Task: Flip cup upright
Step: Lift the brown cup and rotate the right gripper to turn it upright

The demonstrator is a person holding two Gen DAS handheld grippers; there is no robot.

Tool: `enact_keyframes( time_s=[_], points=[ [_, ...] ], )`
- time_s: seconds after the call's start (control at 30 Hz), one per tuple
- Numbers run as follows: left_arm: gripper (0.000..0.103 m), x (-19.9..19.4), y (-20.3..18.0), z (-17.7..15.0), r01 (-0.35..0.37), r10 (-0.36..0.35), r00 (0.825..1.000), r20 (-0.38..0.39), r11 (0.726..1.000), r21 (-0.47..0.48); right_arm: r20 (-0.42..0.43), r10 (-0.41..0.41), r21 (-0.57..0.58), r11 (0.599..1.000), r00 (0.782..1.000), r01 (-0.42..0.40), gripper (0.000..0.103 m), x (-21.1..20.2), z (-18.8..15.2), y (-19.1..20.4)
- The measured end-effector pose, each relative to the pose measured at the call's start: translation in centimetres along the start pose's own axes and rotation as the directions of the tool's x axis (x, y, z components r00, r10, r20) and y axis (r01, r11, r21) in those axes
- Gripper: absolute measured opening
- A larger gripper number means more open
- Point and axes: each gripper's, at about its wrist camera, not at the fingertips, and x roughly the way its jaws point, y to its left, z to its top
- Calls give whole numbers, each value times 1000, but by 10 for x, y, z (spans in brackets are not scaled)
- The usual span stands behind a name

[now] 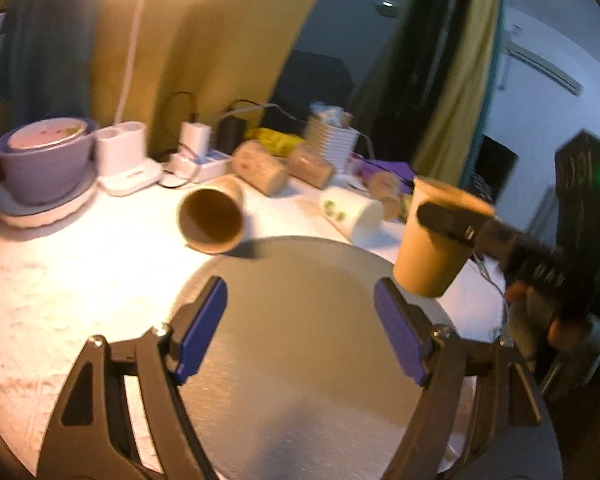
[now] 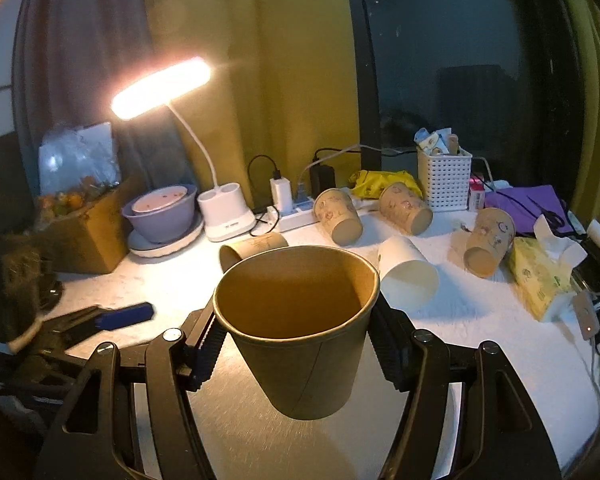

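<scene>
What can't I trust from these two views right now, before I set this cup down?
- Held brown cup, right wrist view: whether its base has reached the metal disc is unclear; the cup wall hides any contact.
- Right tongs, left wrist view: motion-blurred, far finger hidden behind the cup.
- Left tongs: open and empty; only one blue pad shows in the right wrist view, blurred.
- Brown cup lying on its side: mostly hidden behind the held cup.

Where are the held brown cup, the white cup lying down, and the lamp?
held brown cup [image 2: 300, 344], right wrist view, outer wall
white cup [image 2: 408, 276], right wrist view, its side
lamp [image 2: 162, 88], right wrist view, lit head
</scene>
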Motion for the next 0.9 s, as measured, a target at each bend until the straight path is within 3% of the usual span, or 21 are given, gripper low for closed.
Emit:
enact_keyframes(
  time_s=[0.13,0.43,0.9],
  points=[
    [77,6,7,-1,-51,51,999,-13,998,-19,-25,-20,3,1000,999,20,68,23,-8,8],
    [77,11,9,-8,-93,92,995,-37,995,-29,-133,-39,-20,999,990,37,68,54,-22,17],
    [77,14,10,-10,-104,102,994,-49,994,-28,-188,-59,-33,998,980,54,69,49,-32,19]
  ],
)
